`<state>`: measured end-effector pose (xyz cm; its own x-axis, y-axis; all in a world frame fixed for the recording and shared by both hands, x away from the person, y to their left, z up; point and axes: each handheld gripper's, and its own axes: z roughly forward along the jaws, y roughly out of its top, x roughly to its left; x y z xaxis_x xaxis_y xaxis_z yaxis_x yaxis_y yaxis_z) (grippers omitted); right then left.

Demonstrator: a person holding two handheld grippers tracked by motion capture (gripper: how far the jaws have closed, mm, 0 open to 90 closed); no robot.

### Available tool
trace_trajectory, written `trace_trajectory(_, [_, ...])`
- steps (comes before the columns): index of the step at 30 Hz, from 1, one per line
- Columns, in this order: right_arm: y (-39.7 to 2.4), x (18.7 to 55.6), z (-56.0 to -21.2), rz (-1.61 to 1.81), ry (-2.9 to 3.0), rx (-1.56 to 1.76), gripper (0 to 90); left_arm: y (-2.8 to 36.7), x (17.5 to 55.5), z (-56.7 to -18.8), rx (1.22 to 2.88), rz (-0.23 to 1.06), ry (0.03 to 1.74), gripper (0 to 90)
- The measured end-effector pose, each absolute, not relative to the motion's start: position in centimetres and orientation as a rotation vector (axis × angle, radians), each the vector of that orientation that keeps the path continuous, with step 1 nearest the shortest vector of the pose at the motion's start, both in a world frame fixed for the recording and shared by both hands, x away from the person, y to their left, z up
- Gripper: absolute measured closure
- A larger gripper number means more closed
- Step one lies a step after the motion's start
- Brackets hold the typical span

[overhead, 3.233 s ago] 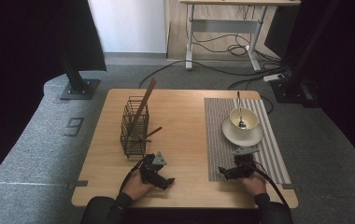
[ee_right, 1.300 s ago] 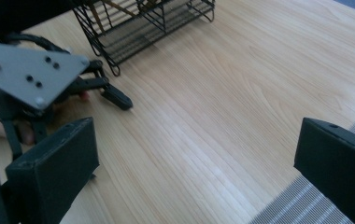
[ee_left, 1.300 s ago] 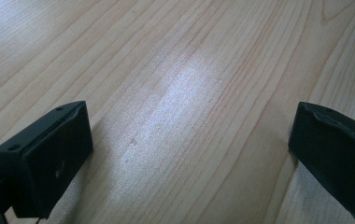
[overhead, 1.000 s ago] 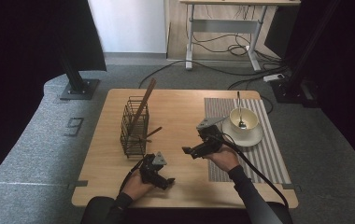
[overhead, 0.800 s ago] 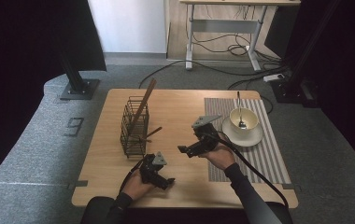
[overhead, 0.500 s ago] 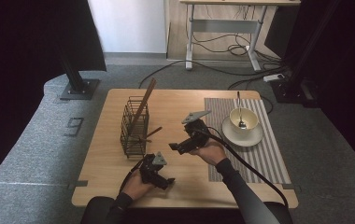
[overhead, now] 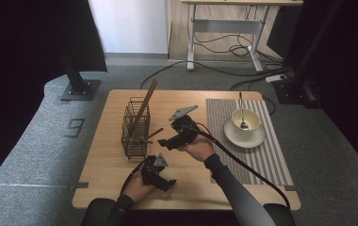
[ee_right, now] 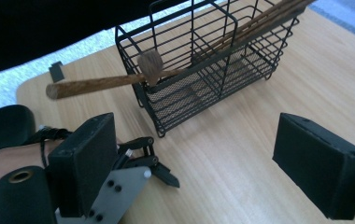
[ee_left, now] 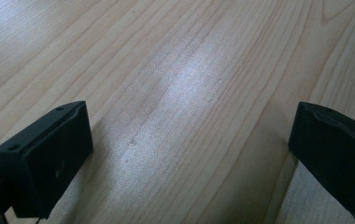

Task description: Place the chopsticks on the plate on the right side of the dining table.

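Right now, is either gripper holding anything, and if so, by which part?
Nothing is held. The right gripper has open, empty jaws, which have just been closing, facing the black wire basket. The left gripper is open over the bare wooden table.

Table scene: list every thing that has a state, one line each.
Wire basket: upright, holding wooden utensils.
Wooden handle: sticking out through the basket's side.
Cup: upright on saucer, spoon inside.
Right gripper: open, empty, jaws just closing.
Left gripper: open, empty.
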<state>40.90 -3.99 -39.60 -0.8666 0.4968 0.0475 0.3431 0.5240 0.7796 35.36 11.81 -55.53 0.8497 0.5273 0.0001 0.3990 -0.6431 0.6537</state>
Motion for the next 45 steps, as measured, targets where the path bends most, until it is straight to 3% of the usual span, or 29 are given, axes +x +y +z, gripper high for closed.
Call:
trace_trajectory(4, [-3.1,41.2,-39.6,1.263,2.588,0.719,20.4,11.8,35.4,-55.5,2.353,0.250,0.668,0.0])
trace_trajectory(10, [-2.0,41.2,-39.5,1.292,2.612,0.680,40.1,11.8,35.4,-55.6,2.347,0.248,0.671,0.0])
trace_trajectory(11, [-2.0,41.2,-39.5,1.292,2.612,0.680,40.1,11.8,35.4,-55.6,2.347,0.248,0.671,0.0])
trace_trajectory(12, [-1.7,41.2,-39.5,1.295,2.613,0.678,47.3,11.8,35.4,-55.6,2.347,0.249,0.671,0.0])
trace_trajectory(16, [-1.3,41.2,-39.4,1.295,2.625,0.676,56.4,11.8,35.4,-55.5,2.347,0.249,0.671,0.0])
trace_trajectory(17, [-1.1,41.2,-39.4,1.303,2.632,0.658,63.1,11.8,35.4,-55.5,2.352,0.251,0.668,0.0])
trace_trajectory(18, [-1.1,41.2,-39.4,1.303,2.632,0.658,63.1,11.8,35.4,-55.5,2.352,0.251,0.668,0.0])
trace_trajectory(21, [-1.0,41.1,-39.5,1.297,2.627,0.636,74.8,11.8,35.4,-55.5,2.351,0.251,0.669,0.0])
trace_trajectory(29, [-1.0,41.0,-39.5,1.321,2.639,0.611,82.4,11.8,35.4,-55.5,2.352,0.251,0.669,0.0])
trace_trajectory(45, [-2.7,40.0,-37.0,1.311,2.627,0.572,82.5,11.8,35.4,-55.5,2.352,0.251,0.669,0.0])
